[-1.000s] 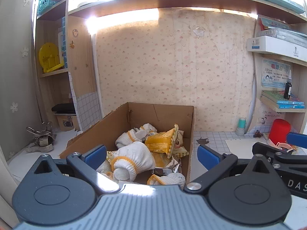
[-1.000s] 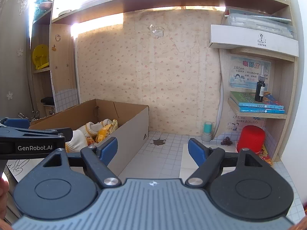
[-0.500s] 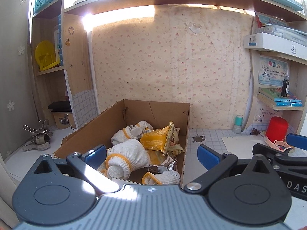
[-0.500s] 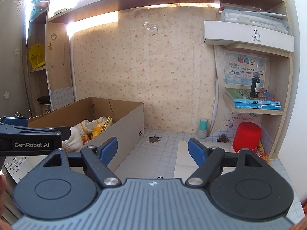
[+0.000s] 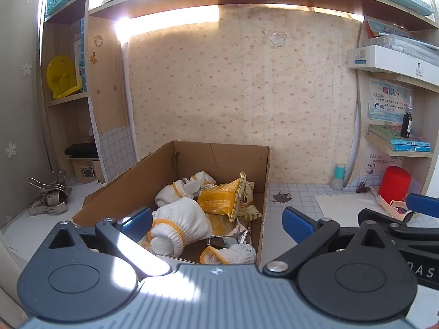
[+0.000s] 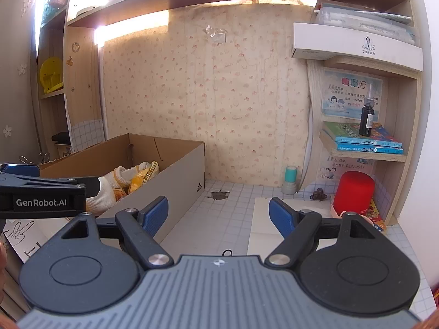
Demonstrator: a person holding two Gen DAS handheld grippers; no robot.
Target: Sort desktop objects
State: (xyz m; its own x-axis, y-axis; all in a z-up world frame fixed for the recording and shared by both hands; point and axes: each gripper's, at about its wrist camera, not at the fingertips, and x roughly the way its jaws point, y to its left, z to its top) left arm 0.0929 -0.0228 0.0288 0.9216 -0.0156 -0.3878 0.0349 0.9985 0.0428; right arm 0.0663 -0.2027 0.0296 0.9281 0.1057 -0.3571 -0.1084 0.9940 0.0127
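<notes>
L gripper (image 5: pixel 216 220) spread, empty | R gripper (image 6: pixel 218 213) spread, empty | box (image 5: pixel 219 155) w/ gloves (image 5: pixel 178 223)

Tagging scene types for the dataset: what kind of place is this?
Likely a home study desk in a bedroom: books on a side shelf, floral wallpaper, and a cardboard box of gloves and snack wrappers on the tiled-pattern desktop.

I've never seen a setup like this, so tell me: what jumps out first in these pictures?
Most striking is the open cardboard box on the desk, heaped with white gloves with yellow cuffs and a crumpled yellow snack bag. Next is a bright red cylinder at the desk's right end, under a shelf holding books and a dark bottle. In front, the left claw and right claw both gape open, empty.
</notes>
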